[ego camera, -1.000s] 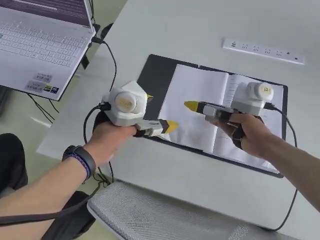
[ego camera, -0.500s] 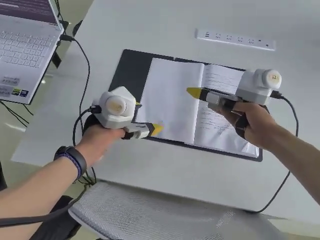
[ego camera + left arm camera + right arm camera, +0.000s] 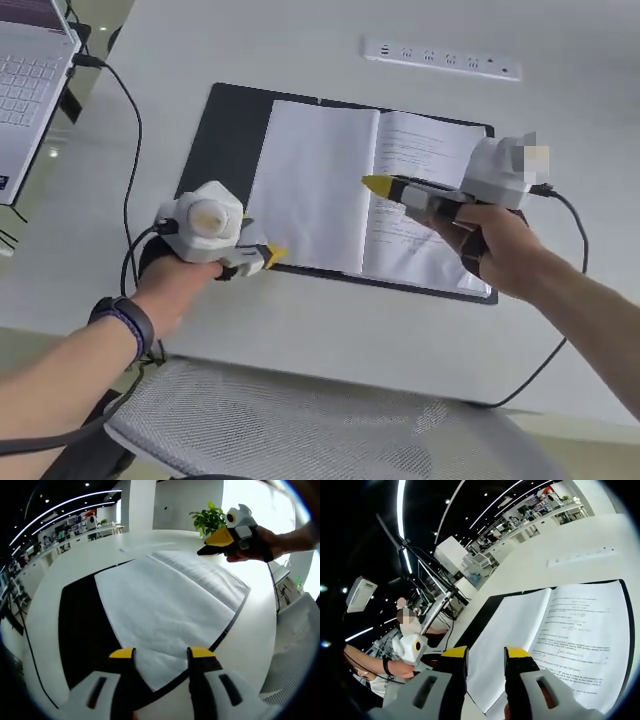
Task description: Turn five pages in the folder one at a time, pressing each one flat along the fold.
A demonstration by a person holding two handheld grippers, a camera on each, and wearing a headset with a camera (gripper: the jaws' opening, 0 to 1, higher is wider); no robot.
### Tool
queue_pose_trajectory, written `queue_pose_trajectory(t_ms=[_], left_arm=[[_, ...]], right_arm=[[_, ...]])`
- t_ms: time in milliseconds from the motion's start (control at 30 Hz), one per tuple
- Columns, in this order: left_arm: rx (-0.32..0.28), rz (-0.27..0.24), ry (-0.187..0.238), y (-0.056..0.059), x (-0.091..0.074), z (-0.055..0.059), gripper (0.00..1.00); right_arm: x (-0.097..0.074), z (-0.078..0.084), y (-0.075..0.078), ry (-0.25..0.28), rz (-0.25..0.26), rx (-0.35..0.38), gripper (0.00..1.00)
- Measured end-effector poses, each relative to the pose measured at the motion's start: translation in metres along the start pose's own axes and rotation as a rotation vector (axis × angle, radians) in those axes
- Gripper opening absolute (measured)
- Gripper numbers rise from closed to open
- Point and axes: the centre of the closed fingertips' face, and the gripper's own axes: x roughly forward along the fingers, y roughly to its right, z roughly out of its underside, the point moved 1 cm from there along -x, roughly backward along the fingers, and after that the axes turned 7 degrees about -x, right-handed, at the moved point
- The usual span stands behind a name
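White workbench [image 3: 300, 40], black paper-filled folder [image 3: 225, 130] lying open: my left gripper [image 3: 268, 256] at its near edge, right gripper [image 3: 372, 185] over the fold [image 3: 376, 130], both agape and empty; between turns, next probably pinching the right page [image 3: 430, 160].

Open-plan office. Long white worktable [image 3: 300, 330], bare and glossy. Mesh-backed office chair [image 3: 300, 420] pushed up to its near edge. Silver laptop [image 3: 22, 60] at the far left corner, with a black cable [image 3: 128, 120] trailing across the top. White power strip [image 3: 440, 58] lying on the table near its far side. Black folder [image 3: 225, 130] of printed pages, ordinary desk paperwork. In the left gripper view, a dark ceiling with long strip lights [image 3: 65, 506] and small spotlights, a potted plant [image 3: 209, 517], and bright windows behind it. In the right gripper view, rows of further desks [image 3: 545, 511] receding, crowded with screens and gear.
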Motion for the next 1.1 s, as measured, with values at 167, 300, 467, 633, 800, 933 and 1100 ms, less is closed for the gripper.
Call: queue_pose_trajectory(t_ms=[167,300,467,633,800,933,1100], left_arm=[[0.024,-0.002,0.010,0.003,-0.001,0.000,0.42],[0.031,0.008,0.004,0.004,-0.002,0.000,0.44],[0.019,0.007,0.009,0.004,-0.002,0.000,0.44],[0.011,0.013,0.006,0.006,-0.002,-0.001,0.45],[-0.004,0.009,0.010,0.004,-0.001,-0.001,0.44],[-0.006,0.010,0.008,0.003,-0.001,-0.001,0.44],[-0.015,0.010,0.008,0.004,-0.003,-0.003,0.44]], right_arm=[[0.002,0.001,0.003,-0.006,-0.005,0.000,0.26],[0.006,0.000,0.006,-0.011,-0.012,-0.001,0.25],[0.015,-0.004,0.008,-0.032,-0.028,-0.018,0.23],[0.026,-0.006,0.019,-0.060,-0.040,-0.018,0.21],[0.038,0.000,0.030,-0.082,-0.052,-0.006,0.18],[0.042,0.011,0.035,-0.107,-0.052,0.023,0.15],[0.046,0.022,0.036,-0.117,-0.058,0.048,0.11]])
